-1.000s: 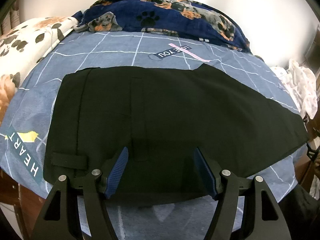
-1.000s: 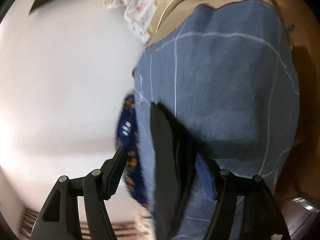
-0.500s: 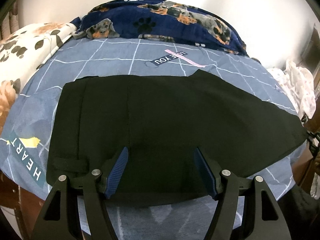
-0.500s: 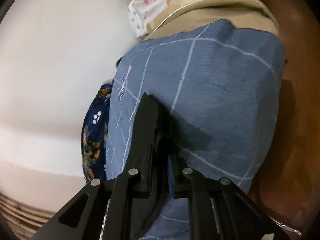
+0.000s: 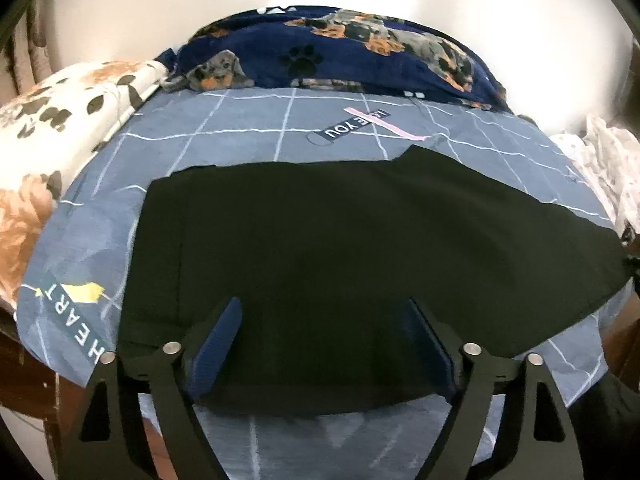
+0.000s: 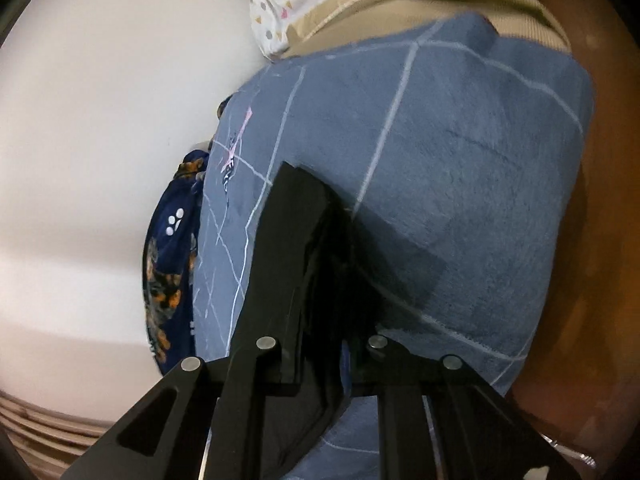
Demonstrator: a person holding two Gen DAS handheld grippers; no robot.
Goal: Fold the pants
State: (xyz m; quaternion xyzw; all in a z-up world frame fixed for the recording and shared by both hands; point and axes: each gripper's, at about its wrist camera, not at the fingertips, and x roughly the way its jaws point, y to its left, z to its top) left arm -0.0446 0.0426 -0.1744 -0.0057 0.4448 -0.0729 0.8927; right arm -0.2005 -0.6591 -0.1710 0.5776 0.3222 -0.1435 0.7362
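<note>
Closing since before, right gripper [image 6: 320,320] clamps pants [image 5: 360,248] hem; left gripper [image 5: 324,344] widened above them.

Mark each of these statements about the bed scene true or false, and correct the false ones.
1. The pants are black. True.
2. The left gripper is clamped on the pants. False: its jaws stand open above the cloth, and have just been opening.
3. The right gripper is shut on dark cloth of the pants. True.
4. The bedsheet is plain red. False: it is blue with white grid lines.
5. A dog-print blanket lies at the far edge of the bed. True.
</note>
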